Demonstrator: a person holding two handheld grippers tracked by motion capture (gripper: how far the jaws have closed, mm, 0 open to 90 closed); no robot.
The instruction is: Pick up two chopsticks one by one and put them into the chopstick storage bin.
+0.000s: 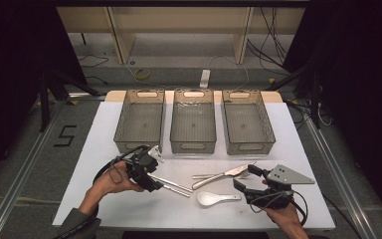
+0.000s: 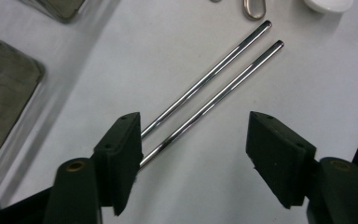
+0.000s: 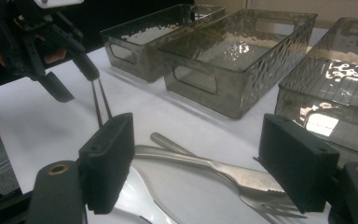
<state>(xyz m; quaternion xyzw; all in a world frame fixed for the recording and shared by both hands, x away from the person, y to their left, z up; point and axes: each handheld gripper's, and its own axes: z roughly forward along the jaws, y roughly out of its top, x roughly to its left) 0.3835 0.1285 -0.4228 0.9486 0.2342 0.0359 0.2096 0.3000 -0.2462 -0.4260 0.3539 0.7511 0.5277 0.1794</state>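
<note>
Two metal chopsticks [image 1: 173,185] [image 2: 214,79] lie side by side on the white table [image 1: 129,209]. My left gripper [image 1: 154,184] [image 2: 193,149] stands over their near ends, open, with the sticks close beside one jaw and the pads not pressing them. In the right gripper view the left gripper [image 3: 72,77] hangs over the chopsticks [image 3: 101,105]. My right gripper [image 1: 246,178] [image 3: 198,163] is open and holds nothing. Before it lie a fork [image 3: 242,179], a knife [image 1: 226,174] and a white spoon [image 1: 214,198].
Three clear plastic bins stand in a row at the back of the table: left [image 1: 137,145], middle [image 1: 193,146], right [image 1: 248,146], all with nothing in them. Bare white tabletop lies along the front edge. Beyond the table are dark floor, cables and frame rails.
</note>
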